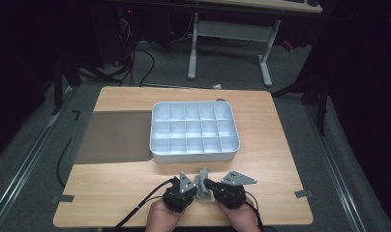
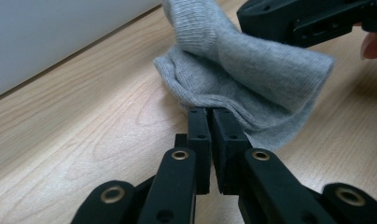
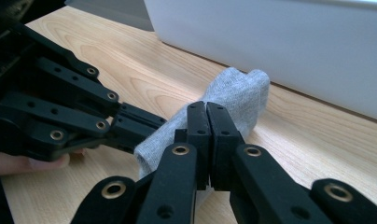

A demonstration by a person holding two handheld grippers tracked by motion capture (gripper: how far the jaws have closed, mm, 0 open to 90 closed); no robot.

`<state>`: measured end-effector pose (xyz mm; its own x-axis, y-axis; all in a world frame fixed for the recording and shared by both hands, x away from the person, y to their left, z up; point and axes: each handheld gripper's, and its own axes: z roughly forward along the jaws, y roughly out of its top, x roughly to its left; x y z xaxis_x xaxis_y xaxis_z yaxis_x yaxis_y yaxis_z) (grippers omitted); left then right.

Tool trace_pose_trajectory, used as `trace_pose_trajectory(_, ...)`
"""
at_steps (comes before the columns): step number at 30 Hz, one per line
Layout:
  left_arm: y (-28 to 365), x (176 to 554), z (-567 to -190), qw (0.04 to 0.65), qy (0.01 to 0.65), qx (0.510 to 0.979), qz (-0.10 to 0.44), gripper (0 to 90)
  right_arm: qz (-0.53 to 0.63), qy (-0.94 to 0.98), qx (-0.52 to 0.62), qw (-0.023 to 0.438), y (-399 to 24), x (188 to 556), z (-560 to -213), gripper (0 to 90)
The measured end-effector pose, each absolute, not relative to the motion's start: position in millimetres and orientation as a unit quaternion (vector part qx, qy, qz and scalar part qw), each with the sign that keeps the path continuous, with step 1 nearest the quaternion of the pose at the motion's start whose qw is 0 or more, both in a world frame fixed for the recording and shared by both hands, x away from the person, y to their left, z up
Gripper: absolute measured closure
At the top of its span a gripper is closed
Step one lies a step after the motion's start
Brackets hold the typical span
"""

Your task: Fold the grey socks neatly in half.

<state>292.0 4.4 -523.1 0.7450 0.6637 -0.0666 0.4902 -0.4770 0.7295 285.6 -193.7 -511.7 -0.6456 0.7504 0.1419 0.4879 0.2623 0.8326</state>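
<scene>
Grey sock (image 1: 202,186) was clamped by your left gripper (image 2: 210,114) and right gripper (image 3: 206,109); next, carry it to the tray (image 1: 193,157).

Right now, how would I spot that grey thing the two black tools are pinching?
Start at the wooden table, then the white divided tray at its middle. On the near side of the tray, between both grippers, sits a small sock: soft, ribbed grey knit, the one cloth thing among hard plastic.
</scene>
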Motion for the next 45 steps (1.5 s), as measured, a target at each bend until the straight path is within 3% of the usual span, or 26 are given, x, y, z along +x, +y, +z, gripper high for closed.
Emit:
trace_pose_trajectory(17,8.7,276.8,-519.4,0.402,0.33,0.847,0.114,86.0,0.463,0.79,0.375,0.146,-183.7,276.1,-507.3,88.8)
trace_pose_trajectory(25,22.2,280.0,-524.5,0.404,0.348,0.839,0.108,85.9,0.436,0.808,0.378,0.118,-178.3,281.5,-523.5,88.7)
trace_pose_trajectory(30,32.5,287.4,-500.8,0.435,0.356,0.818,0.118,86.0,0.434,0.813,0.37,0.122,-175.3,280.8,-525.3,90.0)
trace_pose_trajectory(35,12.1,297.0,-482.9,0.45,0.328,0.821,0.127,86.6,0.439,0.814,0.363,0.111,-173.7,281.3,-526.5,90.0)
trace_pose_trajectory(45,-2.8,322.1,-512.6,0.426,0.329,0.837,0.099,90.0,0.44,0.816,0.359,0.112,-174.5,278.3,-526.7,90.0)
